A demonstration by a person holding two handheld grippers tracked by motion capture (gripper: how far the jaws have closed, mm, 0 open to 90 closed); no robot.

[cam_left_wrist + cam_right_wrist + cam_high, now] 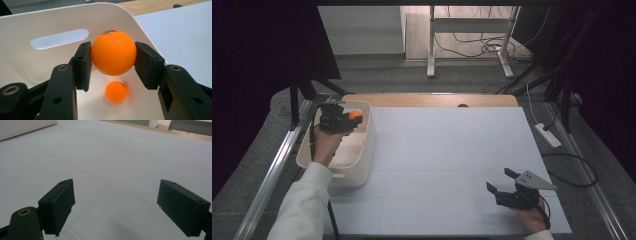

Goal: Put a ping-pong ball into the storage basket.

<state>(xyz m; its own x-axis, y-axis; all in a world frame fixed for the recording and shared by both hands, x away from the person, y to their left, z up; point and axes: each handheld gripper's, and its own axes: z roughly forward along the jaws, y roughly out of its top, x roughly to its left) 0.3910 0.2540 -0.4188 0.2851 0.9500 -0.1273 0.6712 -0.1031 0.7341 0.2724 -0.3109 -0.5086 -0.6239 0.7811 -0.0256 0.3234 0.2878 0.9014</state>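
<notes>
An orange ball (113, 52) is clamped between the two black pads of my left gripper (113, 63), which hangs over the white bin (60, 22). From above, the same ball (355, 115) shows at the tip of the left gripper (351, 119) above the bin (368, 150) at the table's left. A second, smaller-looking orange ball (116, 91) lies on the bin's floor below. My right gripper (502, 181) rests near the front right of the white table sheet, jaws wide apart with nothing between them (115, 207).
A white sheet (452, 165) covers most of the wooden table (432, 100). A metal rail (272, 170) runs along the left side. A power strip (548, 135) and cables lie on the floor to the right. A desk frame (472, 45) stands behind.
</notes>
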